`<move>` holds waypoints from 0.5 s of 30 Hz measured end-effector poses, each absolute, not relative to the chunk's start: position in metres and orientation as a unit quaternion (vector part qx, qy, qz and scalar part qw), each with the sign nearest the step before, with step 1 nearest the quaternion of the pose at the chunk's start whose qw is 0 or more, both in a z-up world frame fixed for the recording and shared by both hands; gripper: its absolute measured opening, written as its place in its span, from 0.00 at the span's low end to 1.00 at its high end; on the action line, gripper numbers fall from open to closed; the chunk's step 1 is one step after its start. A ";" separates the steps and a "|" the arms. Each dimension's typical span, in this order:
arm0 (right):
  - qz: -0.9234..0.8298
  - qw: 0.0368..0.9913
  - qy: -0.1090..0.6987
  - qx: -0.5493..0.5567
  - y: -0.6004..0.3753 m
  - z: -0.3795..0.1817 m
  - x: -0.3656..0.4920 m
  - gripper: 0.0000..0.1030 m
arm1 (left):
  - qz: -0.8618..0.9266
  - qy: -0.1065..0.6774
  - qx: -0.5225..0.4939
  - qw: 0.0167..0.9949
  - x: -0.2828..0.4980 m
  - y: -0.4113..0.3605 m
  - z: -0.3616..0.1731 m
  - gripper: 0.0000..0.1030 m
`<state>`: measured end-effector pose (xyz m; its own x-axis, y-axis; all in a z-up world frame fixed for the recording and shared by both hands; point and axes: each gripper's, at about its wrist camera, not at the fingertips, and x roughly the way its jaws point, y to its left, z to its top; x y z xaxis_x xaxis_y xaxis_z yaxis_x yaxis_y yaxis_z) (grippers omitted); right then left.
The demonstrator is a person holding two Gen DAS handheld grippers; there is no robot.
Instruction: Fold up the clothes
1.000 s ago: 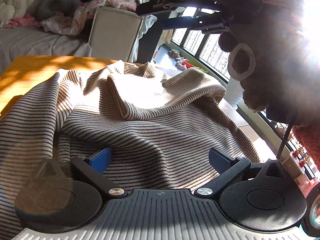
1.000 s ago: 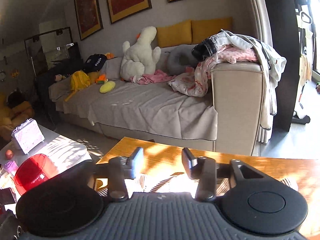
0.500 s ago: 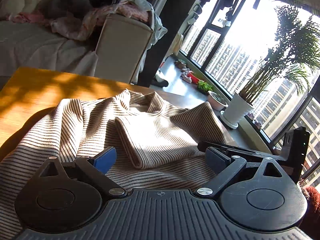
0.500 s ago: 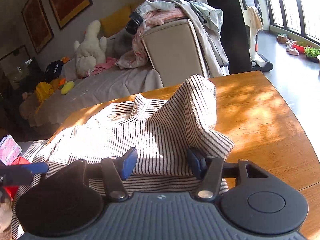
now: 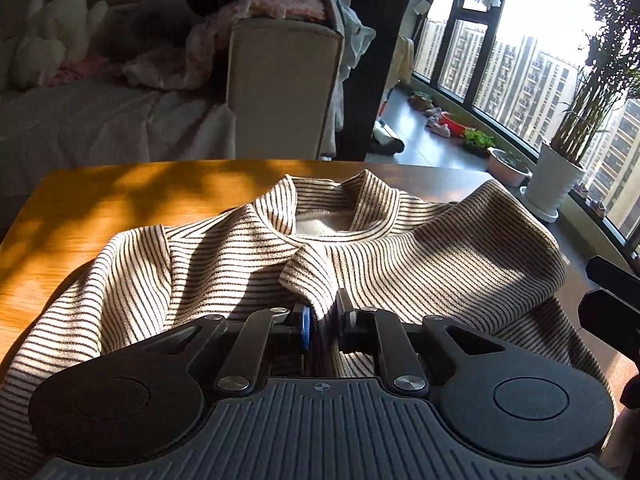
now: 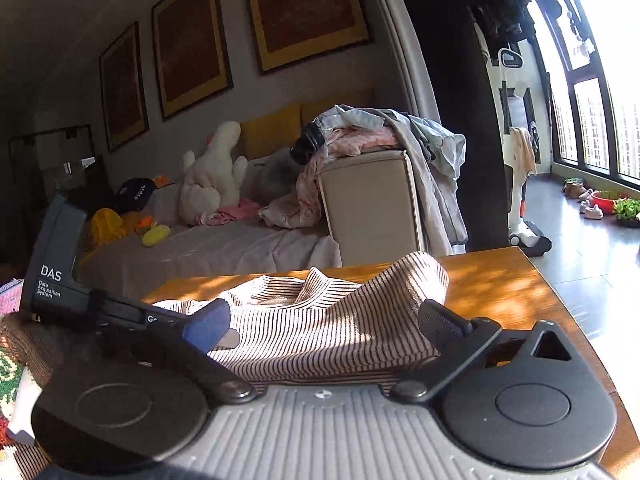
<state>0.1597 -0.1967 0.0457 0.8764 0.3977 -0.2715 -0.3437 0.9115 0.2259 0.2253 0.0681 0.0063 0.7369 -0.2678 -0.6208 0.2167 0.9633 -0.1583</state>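
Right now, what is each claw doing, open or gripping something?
Left claw: shut on a fold of the striped sweater.
Right claw: opening, pads clear of the sweater.

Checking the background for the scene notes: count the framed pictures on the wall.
3 framed pictures hang in a row above the sofa: left, middle, right. The right one's top is cut off by the frame edge; more may hang out of view.

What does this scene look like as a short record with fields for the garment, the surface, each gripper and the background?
garment: striped sweater, rumpled, collar facing away
surface: wooden table
left gripper: shut on a pinched fold of the sweater
right gripper: jaws opening, fingers wide with sweater fabric between them, not pressing it
background: sofa with plush toy, clothes pile on its armrest
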 end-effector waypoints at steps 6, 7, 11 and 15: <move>0.192 0.965 0.157 0.078 -0.194 0.045 0.159 1.00 | -0.094 0.282 -0.050 0.953 0.229 0.100 0.048 0.11; 0.192 0.965 0.158 0.078 -0.194 0.045 0.160 1.00 | -0.095 0.294 -0.051 0.950 0.233 0.104 0.046 0.12; 0.190 0.965 0.167 0.077 -0.192 0.045 0.161 1.00 | -0.095 0.365 -0.050 0.925 0.243 0.112 0.009 0.17; 0.184 0.963 0.181 0.074 -0.189 0.044 0.165 1.00 | -0.093 0.367 -0.111 0.919 0.240 0.133 -0.002 0.30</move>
<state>0.1646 -0.1894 0.0439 0.8668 0.3818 -0.3208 -0.3283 0.9211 0.2092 0.2399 0.1326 -0.0023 0.7133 -0.2527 -0.6537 0.0905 0.9581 -0.2716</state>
